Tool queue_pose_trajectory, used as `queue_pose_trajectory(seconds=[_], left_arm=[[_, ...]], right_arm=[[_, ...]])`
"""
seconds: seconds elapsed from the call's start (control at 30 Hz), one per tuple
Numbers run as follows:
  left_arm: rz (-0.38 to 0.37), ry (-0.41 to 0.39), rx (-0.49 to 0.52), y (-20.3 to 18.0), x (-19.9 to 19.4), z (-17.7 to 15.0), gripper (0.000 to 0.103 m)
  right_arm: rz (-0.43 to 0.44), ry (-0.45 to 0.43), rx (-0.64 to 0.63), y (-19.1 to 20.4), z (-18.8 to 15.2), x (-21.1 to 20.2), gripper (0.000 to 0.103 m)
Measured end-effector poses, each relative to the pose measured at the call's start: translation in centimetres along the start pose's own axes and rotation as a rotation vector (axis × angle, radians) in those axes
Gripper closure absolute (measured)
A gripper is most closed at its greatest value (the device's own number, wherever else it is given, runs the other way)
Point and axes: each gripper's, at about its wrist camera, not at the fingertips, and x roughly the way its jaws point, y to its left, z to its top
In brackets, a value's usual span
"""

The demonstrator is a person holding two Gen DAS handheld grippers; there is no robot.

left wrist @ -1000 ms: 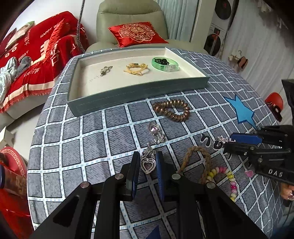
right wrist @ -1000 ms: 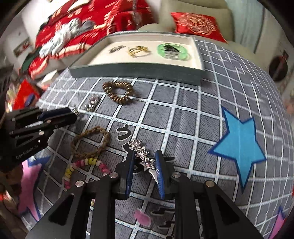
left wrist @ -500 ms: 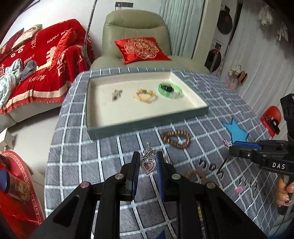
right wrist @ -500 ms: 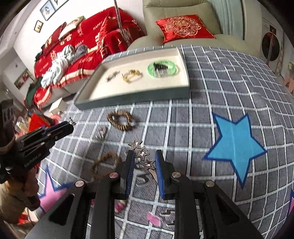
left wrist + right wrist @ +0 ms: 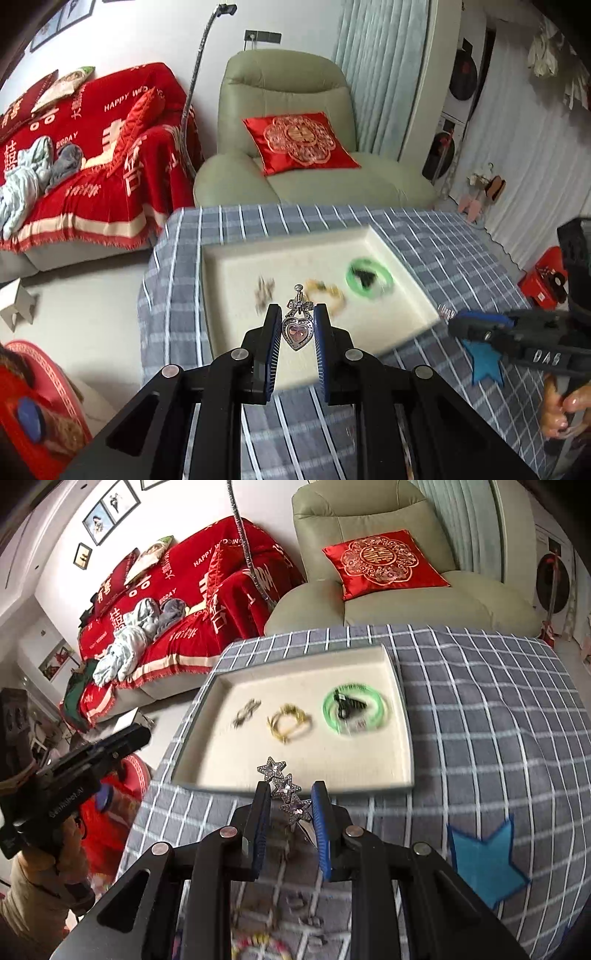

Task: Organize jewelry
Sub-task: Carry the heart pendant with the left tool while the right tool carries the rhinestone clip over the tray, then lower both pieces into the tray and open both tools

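Note:
My left gripper (image 5: 294, 317) is shut on a silver heart pendant (image 5: 297, 329) and holds it in the air in front of the cream-lined tray (image 5: 236, 325). My right gripper (image 5: 286, 797) is shut on a silver star hair clip (image 5: 286, 792), held above the tray's near wall (image 5: 295, 788). In the tray lie a small silver piece (image 5: 245, 712), a gold bracelet (image 5: 290, 722) and a green bangle (image 5: 352, 710). The right gripper also shows in the left wrist view (image 5: 480, 325), and the left gripper in the right wrist view (image 5: 122, 738).
The tray sits on a round table with a grey checked cloth (image 5: 480, 720) bearing a blue star (image 5: 484, 864). A bead bracelet (image 5: 258, 943) lies near the table's front. A green armchair (image 5: 295, 147) and a red-covered sofa (image 5: 74, 166) stand behind.
Both grippers have lifted off the table with their pieces and moved forward toward the tray. The loose jewelry on the cloth has dropped out of the left view.

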Motion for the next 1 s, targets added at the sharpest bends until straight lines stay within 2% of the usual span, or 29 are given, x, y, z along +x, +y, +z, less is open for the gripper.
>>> queue_pose_trajectory(seconds=[0.17,0.27,0.57,0.7,1.0], left_arm=[[0.045,0.003,0.000,0.8,2.8,3.9,0.069],[0.045,0.033,-0.008,1.2,5.2,4.8,0.069],[0.065,0.164,0.000,0.8,11.9,0.4,0.069],[0.082,0.180,0.022,0.5,13.2,-0.6,0.069],[0.126,0.207,0.047,0.2,15.1,-1.5,0.069]], right_arm=[[-0.001,0.035,0.034,-0.4,3.0,3.1,0.078],[-0.011,0.056,0.044,-0.7,4.2,4.9,0.078],[-0.047,0.139,0.049,-1.6,4.0,10.6,0.078],[-0.062,0.165,0.046,-1.8,3.7,12.8,0.078],[-0.150,0.127,0.033,-2.4,4.9,14.6,0.078]])
